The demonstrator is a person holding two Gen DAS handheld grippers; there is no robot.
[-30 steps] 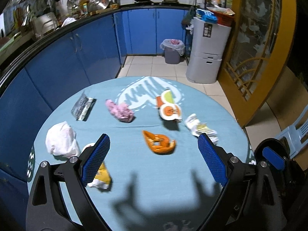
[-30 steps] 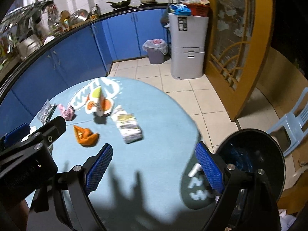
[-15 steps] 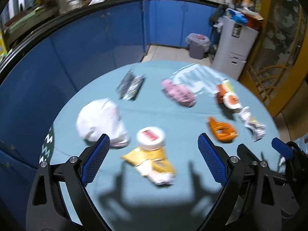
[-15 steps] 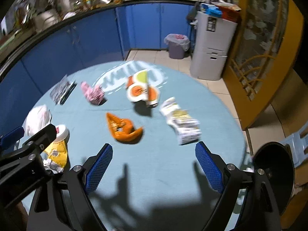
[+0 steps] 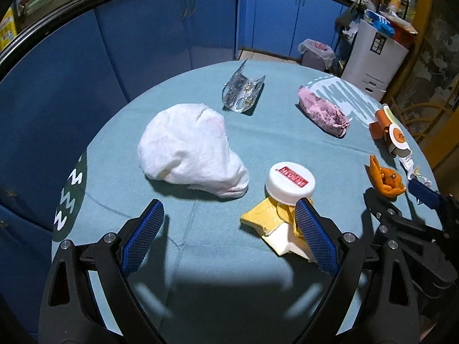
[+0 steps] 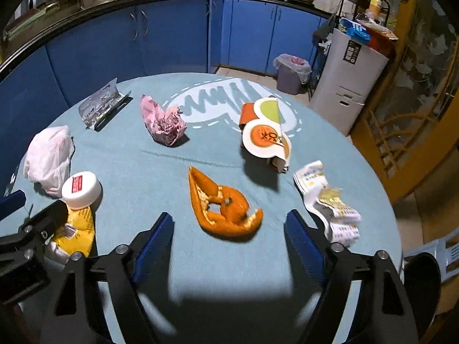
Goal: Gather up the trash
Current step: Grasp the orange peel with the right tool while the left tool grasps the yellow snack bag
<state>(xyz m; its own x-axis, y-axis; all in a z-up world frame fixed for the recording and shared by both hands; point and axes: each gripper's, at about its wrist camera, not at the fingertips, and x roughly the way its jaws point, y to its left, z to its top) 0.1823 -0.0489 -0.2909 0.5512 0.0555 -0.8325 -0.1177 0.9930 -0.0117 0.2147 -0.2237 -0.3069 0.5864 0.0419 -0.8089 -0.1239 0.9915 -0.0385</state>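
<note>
Trash lies scattered on a round table with a light blue cloth (image 5: 200,258). In the left wrist view I see a crumpled white bag (image 5: 189,149), a white lid (image 5: 289,179) on a yellow wrapper (image 5: 269,218), a foil blister pack (image 5: 242,91) and a pink wrapper (image 5: 322,111). My left gripper (image 5: 229,233) is open and empty, just short of the white bag and the yellow wrapper. In the right wrist view my right gripper (image 6: 228,243) is open and empty, with an orange peel (image 6: 223,206) just ahead between its fingers. An orange-and-white carton (image 6: 265,134) and a crumpled printed paper (image 6: 327,200) lie nearby.
A black bin (image 6: 420,281) stands low at the table's right edge. Blue kitchen cabinets (image 6: 172,34) curve behind the table. A lined grey waste bin (image 6: 291,73) and a white drawer unit (image 6: 350,77) stand on the tiled floor beyond. A wooden door frame (image 6: 401,143) is at the right.
My left gripper has swung left, from over the orange peel to the white bag and yellow wrapper. My right gripper has swung left from the black bin to the orange peel. Both stay open.
</note>
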